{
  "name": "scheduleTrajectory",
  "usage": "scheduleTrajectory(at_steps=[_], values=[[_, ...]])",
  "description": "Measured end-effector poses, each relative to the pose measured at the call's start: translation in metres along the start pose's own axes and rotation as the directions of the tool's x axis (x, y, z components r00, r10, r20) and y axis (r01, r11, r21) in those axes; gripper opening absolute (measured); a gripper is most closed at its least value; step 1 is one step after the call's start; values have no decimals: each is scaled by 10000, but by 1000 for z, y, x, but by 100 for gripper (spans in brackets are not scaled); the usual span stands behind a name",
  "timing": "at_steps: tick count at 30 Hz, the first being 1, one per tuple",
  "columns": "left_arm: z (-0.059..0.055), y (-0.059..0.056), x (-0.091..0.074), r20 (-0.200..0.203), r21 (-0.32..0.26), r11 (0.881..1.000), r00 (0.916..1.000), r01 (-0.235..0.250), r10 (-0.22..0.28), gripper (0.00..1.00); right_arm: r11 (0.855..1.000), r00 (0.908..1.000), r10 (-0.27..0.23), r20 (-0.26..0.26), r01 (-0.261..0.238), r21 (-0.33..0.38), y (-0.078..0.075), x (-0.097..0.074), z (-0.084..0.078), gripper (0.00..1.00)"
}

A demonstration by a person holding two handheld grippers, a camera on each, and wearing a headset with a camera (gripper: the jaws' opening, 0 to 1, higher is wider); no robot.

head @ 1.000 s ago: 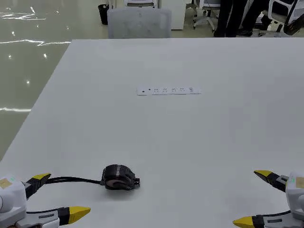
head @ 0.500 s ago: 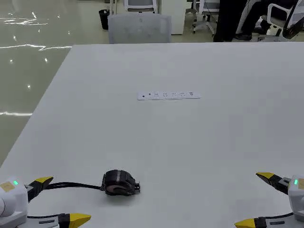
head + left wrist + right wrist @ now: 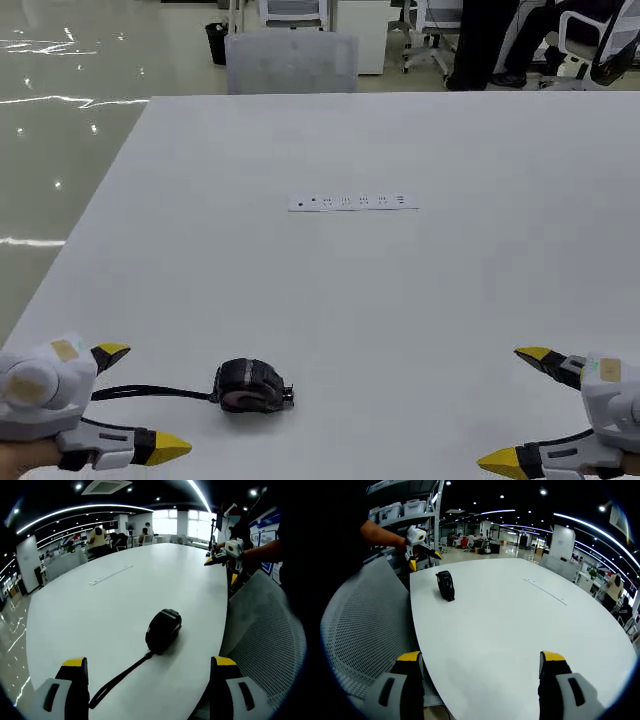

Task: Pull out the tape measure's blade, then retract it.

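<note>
A black tape measure (image 3: 250,386) lies on the white table (image 3: 380,290) near its front edge, with a black wrist strap (image 3: 150,393) trailing left. My left gripper (image 3: 137,402) stands open at the strap's end, just left of the case. The left gripper view has the tape measure (image 3: 163,628) ahead between the yellow-tipped jaws, which are apart, and the strap (image 3: 122,675) running back toward them. My right gripper (image 3: 524,408) is open at the front right, far from the case. From the right gripper view the tape measure (image 3: 445,585) lies far off, beside the left gripper (image 3: 422,552).
A white power strip (image 3: 352,202) lies flat at the table's middle. A grey chair (image 3: 291,62) stands at the far edge, with a glossy floor to the left. A grey mesh chair back (image 3: 365,630) is close behind the front edge. People sit at desks beyond.
The head camera has tilted a little, so the scene sits lower. My left gripper has edged right and up toward the strap. The tape measure has not moved.
</note>
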State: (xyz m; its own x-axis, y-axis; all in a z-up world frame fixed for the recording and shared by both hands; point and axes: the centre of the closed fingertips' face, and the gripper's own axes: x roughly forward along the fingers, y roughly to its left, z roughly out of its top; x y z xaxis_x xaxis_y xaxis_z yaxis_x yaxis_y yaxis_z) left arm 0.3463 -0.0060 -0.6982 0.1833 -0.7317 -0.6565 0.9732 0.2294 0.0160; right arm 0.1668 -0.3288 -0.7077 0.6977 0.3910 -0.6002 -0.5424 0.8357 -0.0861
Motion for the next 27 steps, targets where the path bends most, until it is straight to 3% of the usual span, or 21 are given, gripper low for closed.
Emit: scheduleTrajectory(at_steps=[3,10,14,18,22,27], values=[[12,7,4,-142,931,9956,9999,47,-34,99,9994,9995,310,93,-308,-138,5,6,7,97],[29,-4,13,-914,1419,9814,9889,1292,-1170,100,9967,9977,664,110,-658,-484,7,17,18,98],[39,-6,22,-1349,2324,9598,9825,1573,-1283,99,9937,9959,901,85,-894,-682,9,23,26,97],[45,-16,32,-1869,2889,9345,9696,2081,-1581,99,9898,9941,1080,118,-1064,-942,8,30,35,97],[48,-21,40,-2207,2988,9252,9601,2341,-1717,97,9865,9926,1204,169,-1177,-1136,8,35,45,98],[40,-31,52,-2887,3653,8839,9382,2921,-1908,92,9787,9889,1475,180,-1433,-1468,11,47,55,97]])
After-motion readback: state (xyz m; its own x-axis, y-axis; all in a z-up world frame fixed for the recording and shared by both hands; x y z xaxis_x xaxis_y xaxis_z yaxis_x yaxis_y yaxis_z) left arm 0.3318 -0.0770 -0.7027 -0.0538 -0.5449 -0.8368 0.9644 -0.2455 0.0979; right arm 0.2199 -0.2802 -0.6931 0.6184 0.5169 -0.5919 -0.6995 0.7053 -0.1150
